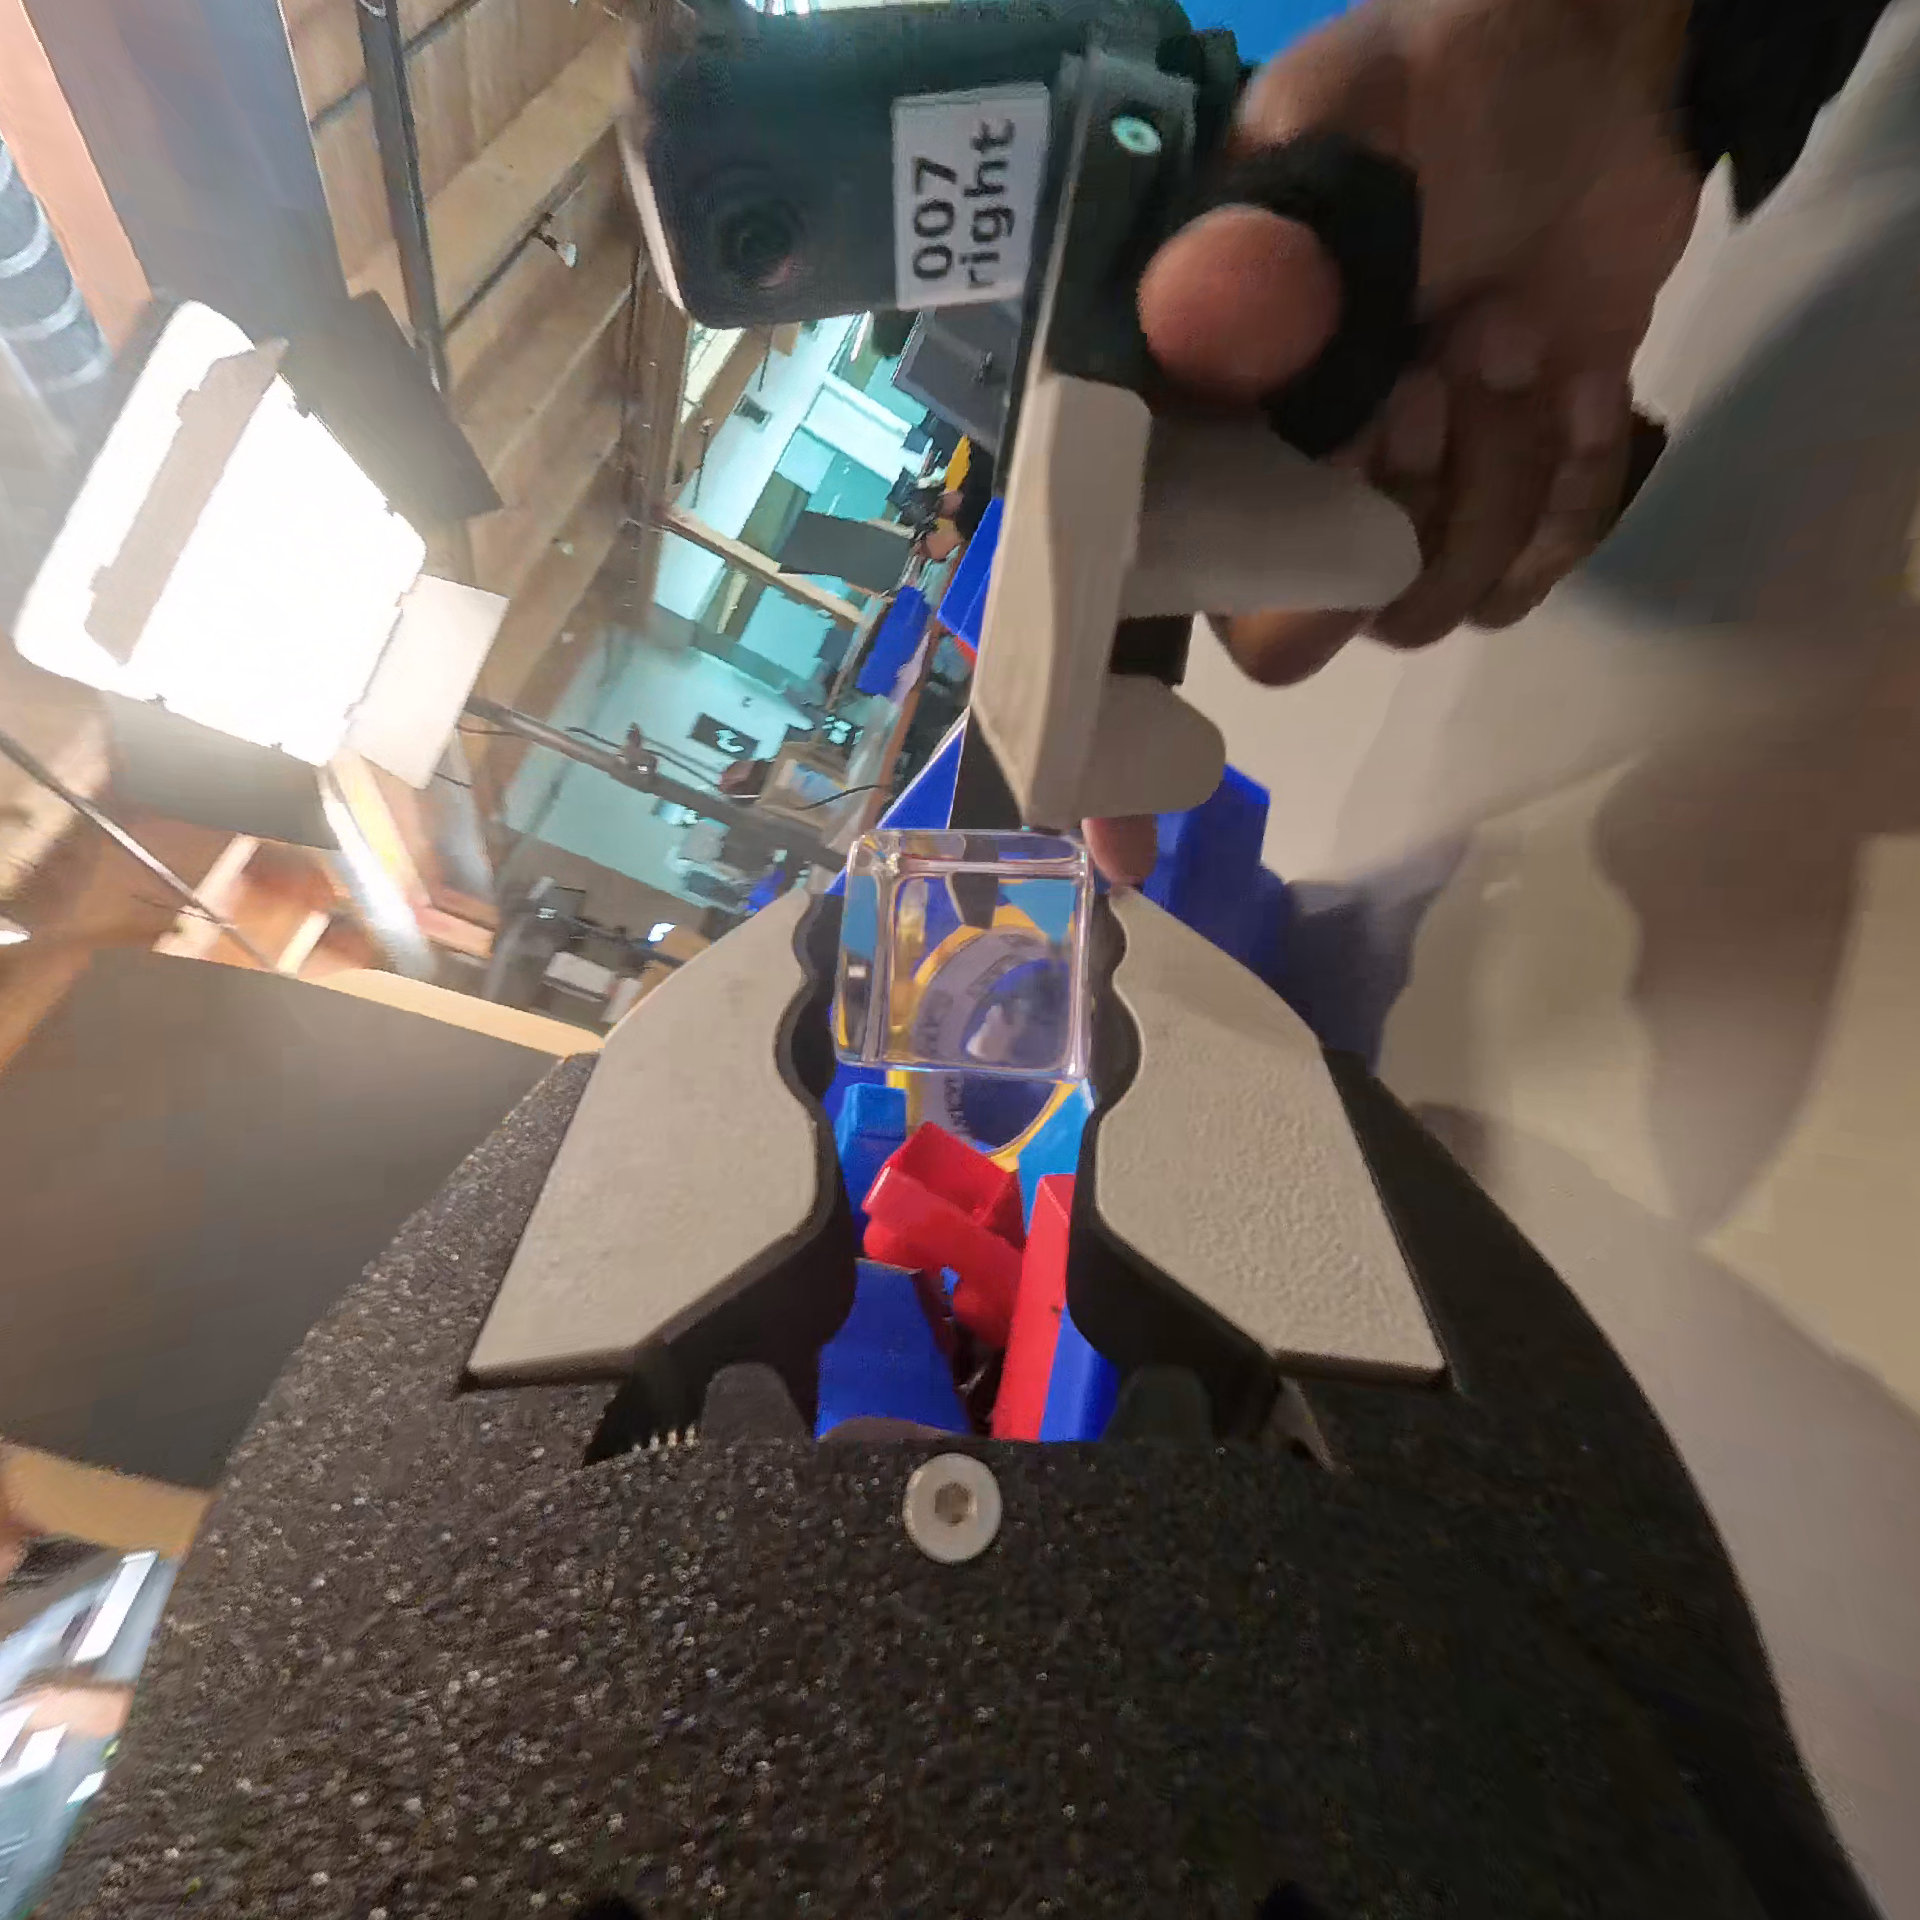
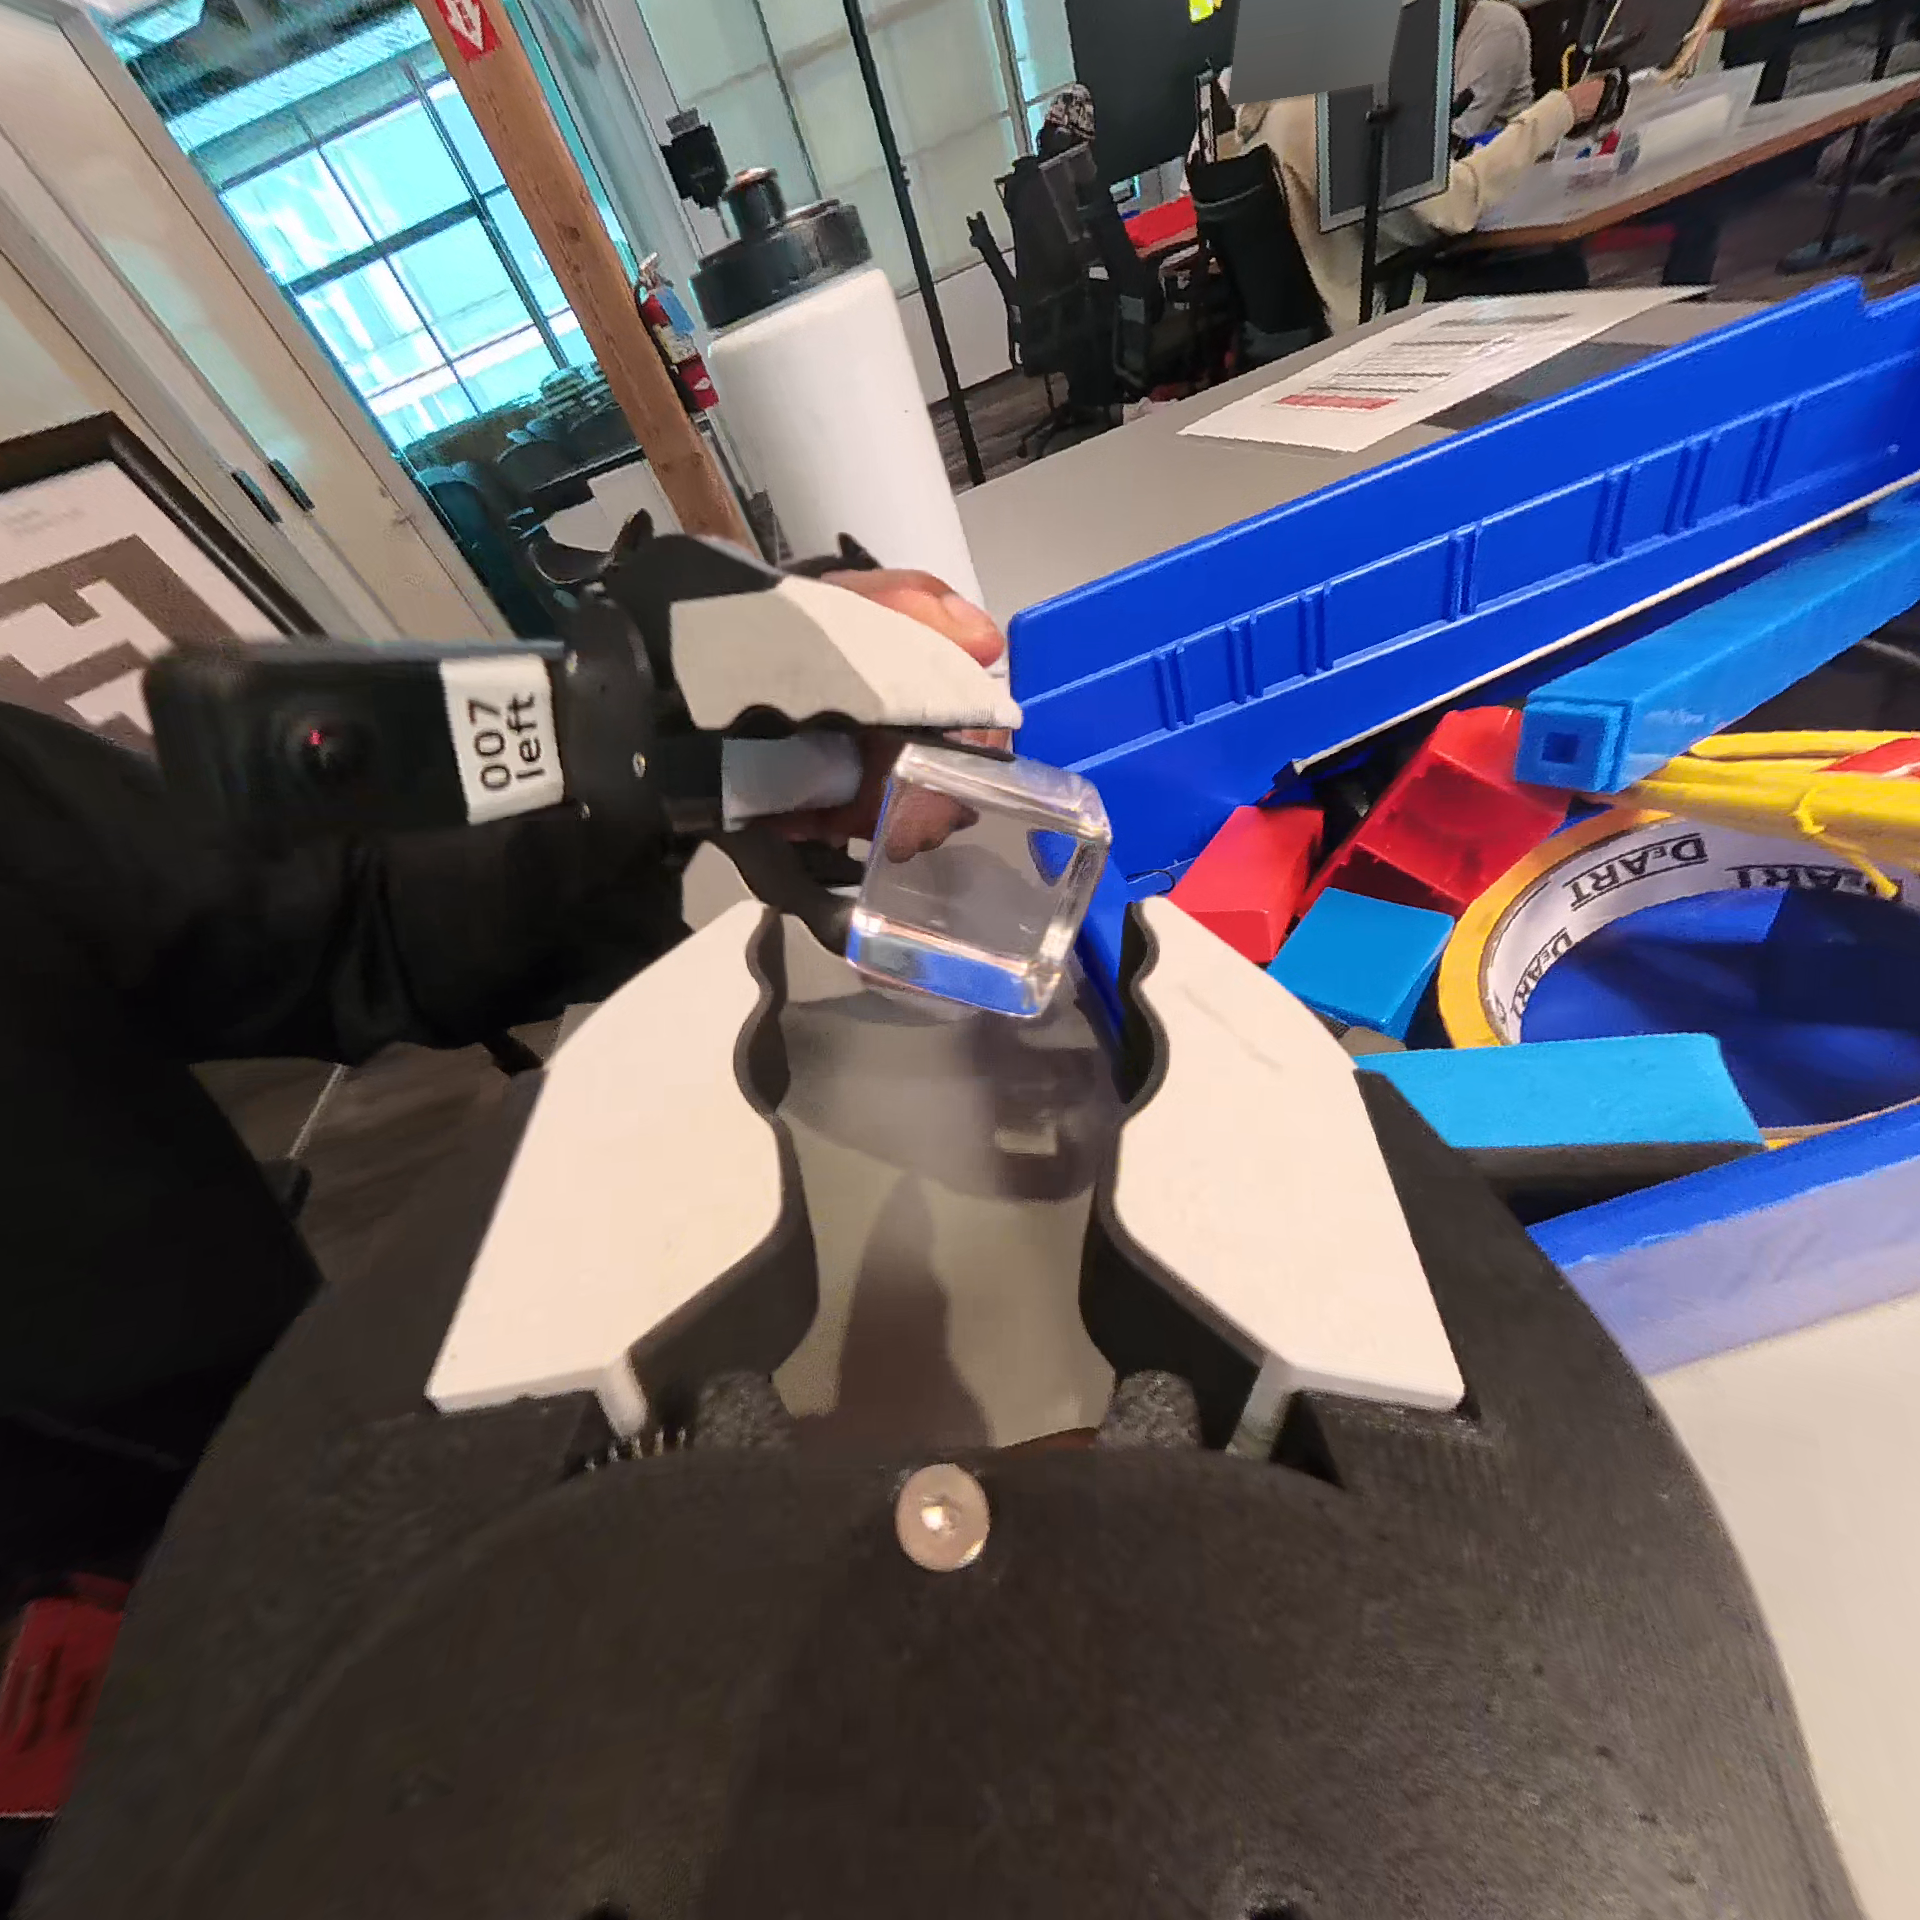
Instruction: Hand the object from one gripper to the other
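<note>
1. Cube of clear plastic sits between the tips of our left gripper, both pads pressed to its sides, so that gripper is closed on it and carries it in the air
2. We hold it out at the fingertips, most of it clear of the pads, which by our reading leaves free faces for the other gripper to take
3. Our right gripper is spread wide and holds nothing; in its own view the cube hangs just ahead of its tips, roughly in line with the gap, tilted on one corner
4. From the left view the right gripper comes in from above, its fingers just over the cube's top face; we cannot tell whether they touch
5. Below both grippers lies a blue bin of red and blue blocks and a tape roll; we judge a dropped cube would land there
6. Handover, as we judge it, is not yet made: the right fingers must close on the cube before the left opens
</note>
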A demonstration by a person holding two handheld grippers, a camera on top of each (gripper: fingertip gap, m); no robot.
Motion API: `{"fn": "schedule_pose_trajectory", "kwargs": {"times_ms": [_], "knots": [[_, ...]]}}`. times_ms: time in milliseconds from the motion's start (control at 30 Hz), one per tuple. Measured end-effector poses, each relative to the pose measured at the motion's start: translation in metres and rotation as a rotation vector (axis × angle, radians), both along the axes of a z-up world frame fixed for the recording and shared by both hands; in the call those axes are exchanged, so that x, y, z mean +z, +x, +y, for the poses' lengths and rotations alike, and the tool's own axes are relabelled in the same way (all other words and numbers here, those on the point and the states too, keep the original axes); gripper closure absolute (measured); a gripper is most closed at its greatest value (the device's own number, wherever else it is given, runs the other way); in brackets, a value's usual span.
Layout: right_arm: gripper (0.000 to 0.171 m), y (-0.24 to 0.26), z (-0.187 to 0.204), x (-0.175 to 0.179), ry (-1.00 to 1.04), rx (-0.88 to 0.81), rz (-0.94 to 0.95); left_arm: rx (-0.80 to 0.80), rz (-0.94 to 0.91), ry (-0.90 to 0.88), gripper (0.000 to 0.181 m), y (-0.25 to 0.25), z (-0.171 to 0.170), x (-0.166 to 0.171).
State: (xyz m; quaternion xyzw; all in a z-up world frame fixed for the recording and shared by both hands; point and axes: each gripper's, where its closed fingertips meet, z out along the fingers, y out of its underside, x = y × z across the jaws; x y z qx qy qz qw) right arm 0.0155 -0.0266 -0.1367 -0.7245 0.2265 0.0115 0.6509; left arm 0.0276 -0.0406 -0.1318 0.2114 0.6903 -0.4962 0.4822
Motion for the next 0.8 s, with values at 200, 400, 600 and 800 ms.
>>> {"fn": "schedule_pose_trajectory", "kwargs": {"times_ms": [200,400,600,800], "knots": [[0.114,0.001,0.004,-0.009,-0.037,-0.013,0.013,0.003,-0.150,0.062,0.134,-0.007,-0.006,-0.008],[0.126,0.003,0.003,-0.011,-0.080,-0.045,-0.066,-0.018,-0.079,0.051,0.134,-0.005,-0.009,-0.012],[0.126,0.012,-0.009,0.000,-0.183,-0.147,-0.357,-0.009,0.277,-0.041,0.119,0.008,-0.005,-0.010],[0.126,0.004,-0.015,0.018,-0.223,-0.177,-0.677,-0.157,0.838,-0.156,0.113,0.001,0.001,0.000]]}}
